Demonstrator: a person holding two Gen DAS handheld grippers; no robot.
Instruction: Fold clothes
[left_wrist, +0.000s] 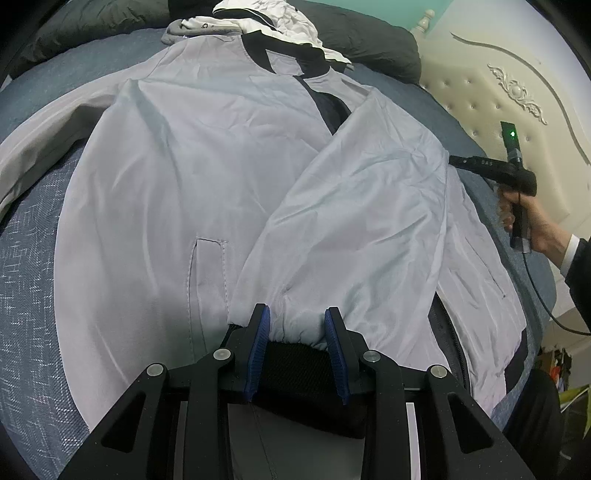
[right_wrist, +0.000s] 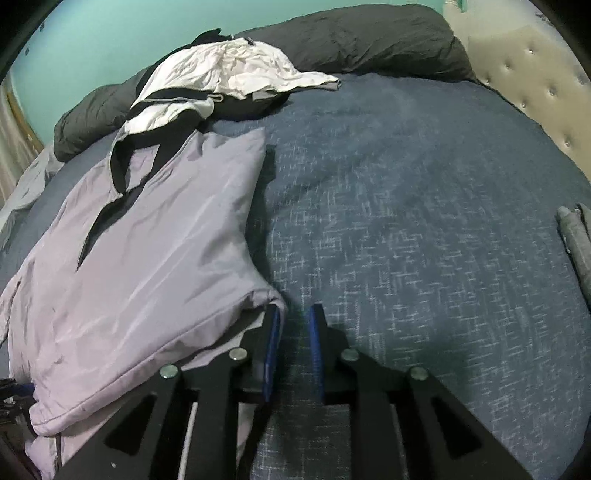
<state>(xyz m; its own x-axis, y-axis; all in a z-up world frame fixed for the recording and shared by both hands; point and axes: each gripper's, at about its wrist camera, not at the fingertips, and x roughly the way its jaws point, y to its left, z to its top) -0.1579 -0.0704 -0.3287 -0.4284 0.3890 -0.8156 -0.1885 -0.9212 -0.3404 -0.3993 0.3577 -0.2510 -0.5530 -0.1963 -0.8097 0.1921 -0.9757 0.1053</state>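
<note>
A light grey jacket (left_wrist: 177, 177) with black trim lies spread front-up on the blue bed. One sleeve (left_wrist: 354, 221) is folded across its body, its black cuff (left_wrist: 299, 365) lying between the fingers of my left gripper (left_wrist: 297, 317), whose jaws stand apart around it. In the right wrist view the jacket (right_wrist: 147, 251) lies left. My right gripper (right_wrist: 293, 314) is open and empty, its left finger touching the folded jacket edge (right_wrist: 269, 291). The right gripper also shows in the left wrist view (left_wrist: 491, 173) by the jacket's right side.
A pile of white and black clothes (right_wrist: 229, 74) sits beyond the jacket's collar. Dark grey pillows (right_wrist: 369, 40) lie along the far side. A cream tufted headboard (left_wrist: 498, 92) stands right. A grey rolled item (right_wrist: 576, 236) lies at the bed's right edge.
</note>
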